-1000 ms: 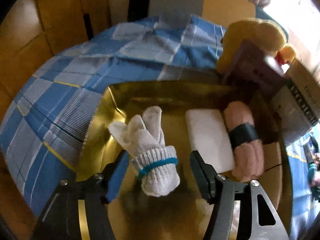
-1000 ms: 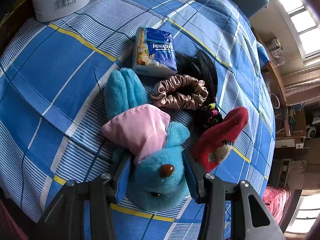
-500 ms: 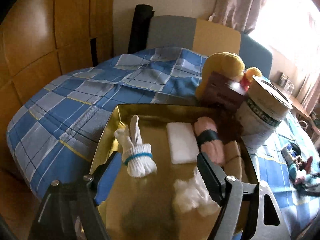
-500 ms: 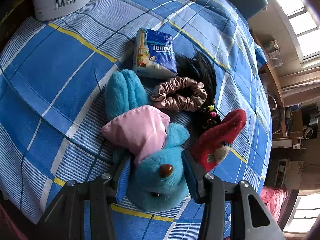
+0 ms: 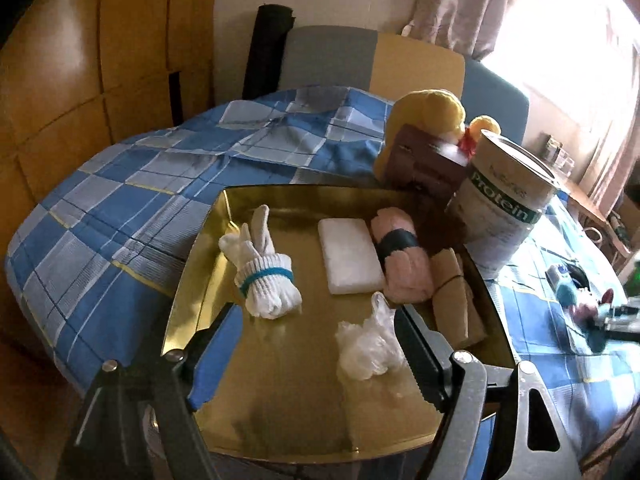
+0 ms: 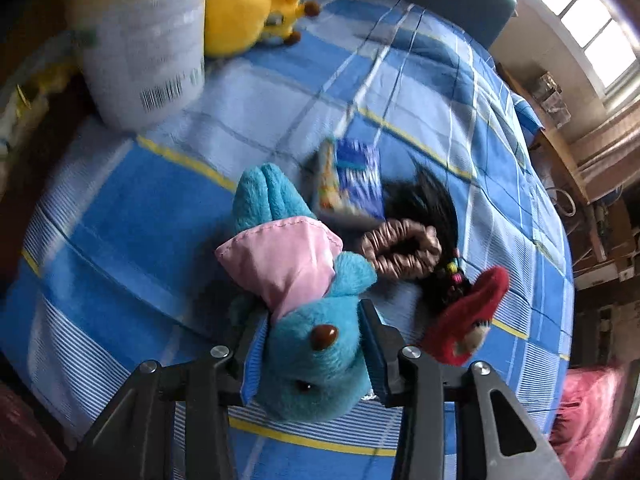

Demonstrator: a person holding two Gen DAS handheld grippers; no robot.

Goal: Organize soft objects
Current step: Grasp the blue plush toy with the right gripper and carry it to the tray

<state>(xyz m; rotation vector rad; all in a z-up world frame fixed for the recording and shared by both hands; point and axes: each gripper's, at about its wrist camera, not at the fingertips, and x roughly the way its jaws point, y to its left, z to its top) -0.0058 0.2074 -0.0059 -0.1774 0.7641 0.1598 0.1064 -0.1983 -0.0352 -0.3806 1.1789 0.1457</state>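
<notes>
Gripping teal plush [image 6: 316, 344], pink-caped, brown-nosed

Protein powder tub [image 5: 506, 208] upright on blue checked cloth [image 5: 120, 216], brown box [image 5: 424, 164] just beside it, curtains [image 5: 460, 0] behind

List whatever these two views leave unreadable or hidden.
- Left wrist view: the brown box hides the yellow plush below its head.
- Left wrist view: window glare washes out the right edge.
- Right wrist view: motion blur makes the white tub label unreadable.
- Right wrist view: the fingers hide the blue plush toy cheeks.
</notes>
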